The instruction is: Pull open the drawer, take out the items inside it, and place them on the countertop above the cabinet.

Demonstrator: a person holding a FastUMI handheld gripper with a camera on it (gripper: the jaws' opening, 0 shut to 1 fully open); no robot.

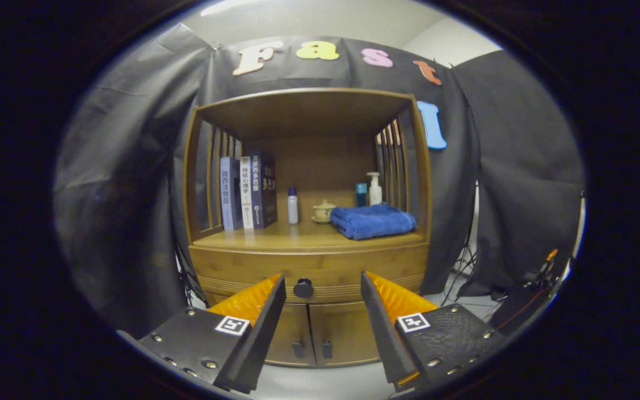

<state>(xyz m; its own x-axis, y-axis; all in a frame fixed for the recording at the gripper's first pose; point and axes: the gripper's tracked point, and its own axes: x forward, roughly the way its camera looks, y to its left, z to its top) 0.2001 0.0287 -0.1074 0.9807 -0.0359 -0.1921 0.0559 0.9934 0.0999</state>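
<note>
Drawer (309, 272) sits shut in the front of a wooden cabinet (200, 266), just under the table (253, 240) part where things stand. It has one round dark knob (303, 288) in the middle. Its front is light brown wood with thin lines along the bottom edge.

On the table, books (248, 191) stand upright near the left side. Beside them is a small white bottle (293, 205), then a little teapot (323, 211). A folded blue towel (373, 220) lies to the right of it. Behind the towel stand a pump bottle (374, 189) and a blue can (360, 194). A wooden roof and slatted sides go around this space.

Under the drawer are two small doors (320, 333) with dark handles, both closed. Black cloth hangs behind and beside the cabinet. The floor (331, 383) is pale.

The tongs (323, 289) are spread wide and hold nothing. They are close to the cabinet front but not touching it, and the knob shows in the gap between the two fingers.
</note>
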